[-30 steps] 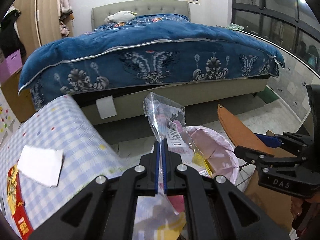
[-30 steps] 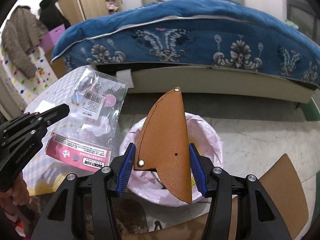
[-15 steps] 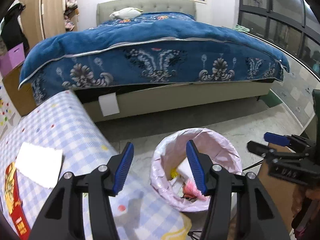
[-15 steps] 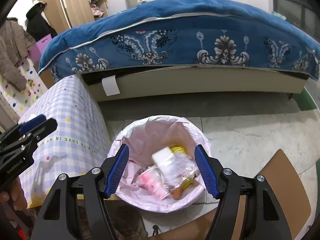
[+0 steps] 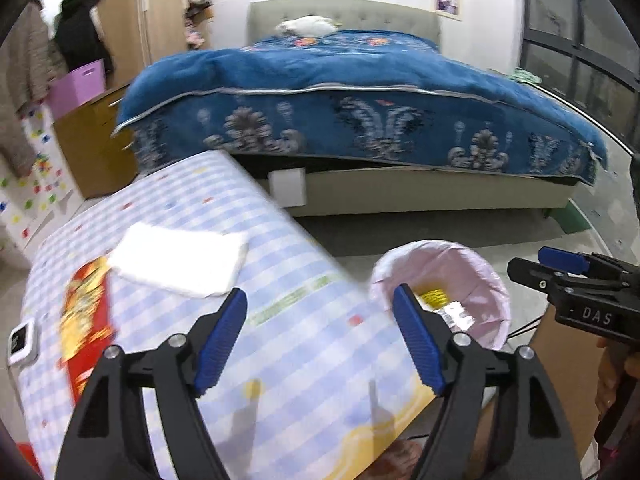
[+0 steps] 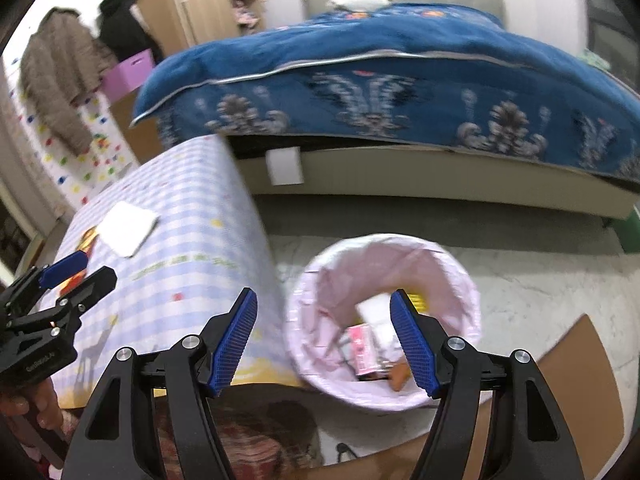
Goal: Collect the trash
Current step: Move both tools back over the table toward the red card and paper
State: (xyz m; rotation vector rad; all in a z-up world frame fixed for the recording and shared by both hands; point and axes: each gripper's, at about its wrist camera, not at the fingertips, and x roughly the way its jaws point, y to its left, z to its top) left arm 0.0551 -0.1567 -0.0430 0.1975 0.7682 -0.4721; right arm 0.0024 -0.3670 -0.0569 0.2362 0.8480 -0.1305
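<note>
A bin with a pink liner point(image 6: 460, 276) stands on the floor beside the table and holds several wrappers, among them a pink packet point(image 6: 362, 346). It also shows in the left wrist view point(image 5: 480, 268). My left gripper point(image 5: 320, 336) is open and empty over the checked tablecloth point(image 5: 280, 360). On the cloth lie a white folded tissue point(image 5: 180, 260) and a red and yellow wrapper point(image 5: 86, 328). My right gripper point(image 6: 324, 340) is open and empty above the bin's near left rim. It shows at the right of the left wrist view point(image 5: 560, 268).
A bed with a blue patterned cover point(image 5: 360, 120) fills the back. A small white device point(image 5: 22, 340) lies at the table's left edge. A brown chair seat point(image 6: 580, 420) sits right of the bin. Coats point(image 6: 60, 72) and a purple box point(image 6: 128, 68) stand at the left wall.
Both grippers opened and dropped the packet and the brown piece into the bin. Both views have since swung left, bringing more of the table into sight.
</note>
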